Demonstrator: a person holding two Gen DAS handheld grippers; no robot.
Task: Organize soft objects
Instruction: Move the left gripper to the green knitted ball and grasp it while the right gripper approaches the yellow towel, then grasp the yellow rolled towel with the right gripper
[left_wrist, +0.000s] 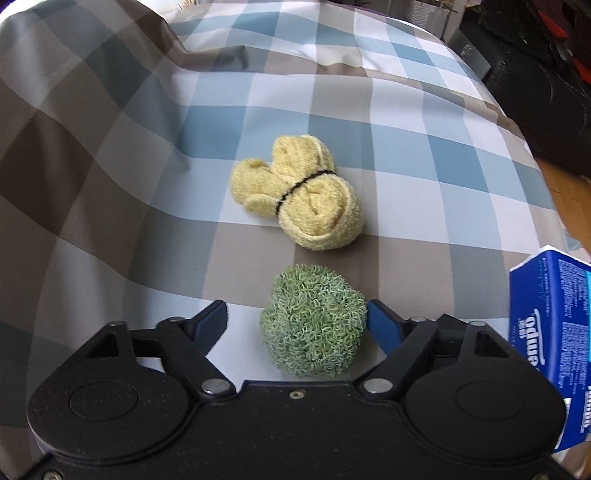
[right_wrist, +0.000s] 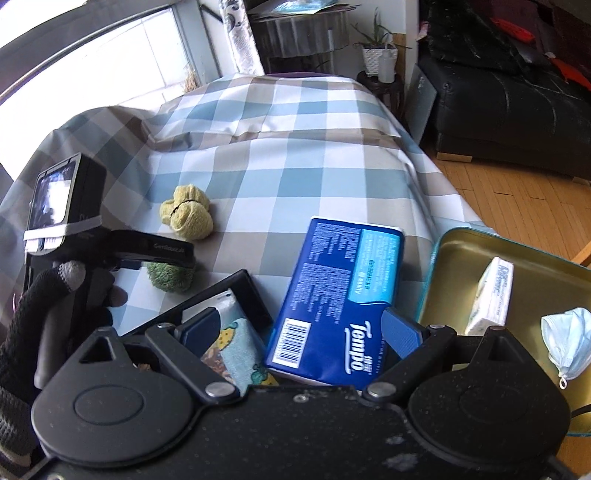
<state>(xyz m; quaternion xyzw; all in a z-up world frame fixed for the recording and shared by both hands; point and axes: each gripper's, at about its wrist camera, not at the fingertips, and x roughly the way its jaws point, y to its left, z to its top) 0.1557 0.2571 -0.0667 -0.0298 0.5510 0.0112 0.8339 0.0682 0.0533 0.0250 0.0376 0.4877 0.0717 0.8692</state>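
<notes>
A green curly scrubber ball (left_wrist: 314, 325) lies on the checked cloth between the open fingers of my left gripper (left_wrist: 297, 319); the right finger touches it, the left stands apart. A yellow rolled towel (left_wrist: 299, 192) tied with a black band lies just beyond. In the right wrist view the ball (right_wrist: 170, 277) sits under the left gripper (right_wrist: 168, 258), with the towel (right_wrist: 188, 214) behind. My right gripper (right_wrist: 301, 328) is open, with a blue Tempo tissue pack (right_wrist: 340, 295) between its fingers. A patterned cloth (right_wrist: 231, 343) lies in a black box (right_wrist: 243, 291).
A golden tin tray (right_wrist: 461, 251) at the right holds a small white tissue pack (right_wrist: 491, 295) and a blue face mask (right_wrist: 569, 343). The blue pack (left_wrist: 550, 339) shows in the left wrist view. The cloth (left_wrist: 369, 92) drops off at the right toward wooden floor (right_wrist: 517, 192).
</notes>
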